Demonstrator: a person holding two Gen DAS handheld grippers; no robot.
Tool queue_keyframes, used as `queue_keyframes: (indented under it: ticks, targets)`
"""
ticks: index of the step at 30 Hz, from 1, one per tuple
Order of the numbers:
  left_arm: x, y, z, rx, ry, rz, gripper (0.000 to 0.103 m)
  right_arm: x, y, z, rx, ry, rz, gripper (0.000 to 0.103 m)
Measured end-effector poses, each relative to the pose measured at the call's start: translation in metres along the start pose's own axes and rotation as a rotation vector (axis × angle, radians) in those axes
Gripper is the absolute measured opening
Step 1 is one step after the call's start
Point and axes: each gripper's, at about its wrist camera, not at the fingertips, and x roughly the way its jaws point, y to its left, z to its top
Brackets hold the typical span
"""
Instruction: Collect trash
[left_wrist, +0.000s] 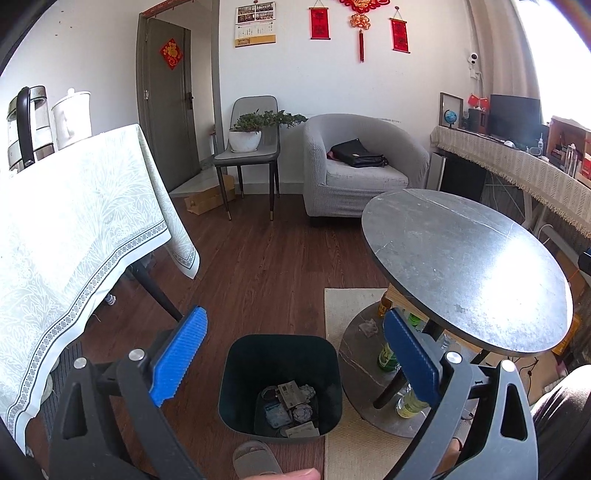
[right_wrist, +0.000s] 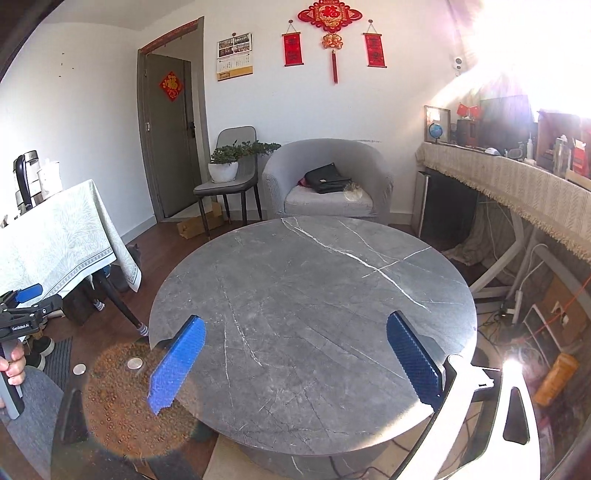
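Observation:
A dark bin (left_wrist: 236, 376) stands on the floor beside the round grey marble table (left_wrist: 465, 266). Several pieces of crumpled trash (left_wrist: 291, 410) lie at its bottom. My left gripper (left_wrist: 295, 350) is open and empty, held above the bin's mouth. My right gripper (right_wrist: 295, 358) is open and empty, above the near part of the table top (right_wrist: 314, 295), which shows no objects. The left gripper also shows at the left edge of the right wrist view (right_wrist: 26, 306), held in a hand.
A table with a patterned cloth (left_wrist: 66, 236) stands at the left with a kettle (left_wrist: 27, 125). Bottles (left_wrist: 388, 358) stand on the round table's base. A grey armchair (left_wrist: 354, 166) with a black bag, a chair with a plant (left_wrist: 251, 144) and a cluttered sideboard (left_wrist: 524, 166) stand behind.

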Motion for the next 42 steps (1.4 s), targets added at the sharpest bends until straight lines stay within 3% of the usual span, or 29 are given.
queue_keyframes:
  ticks: [12,42]
  targets:
    - [0.005,0.0,-0.002,-0.011,0.026,-0.011,0.098,0.004,0.025,-0.003,-0.117,0.032,0.047,0.099]
    - [0.005,0.001,-0.003,-0.017,0.026,-0.019,0.098,0.0,0.015,-0.002,-0.071,0.028,0.073,0.099]
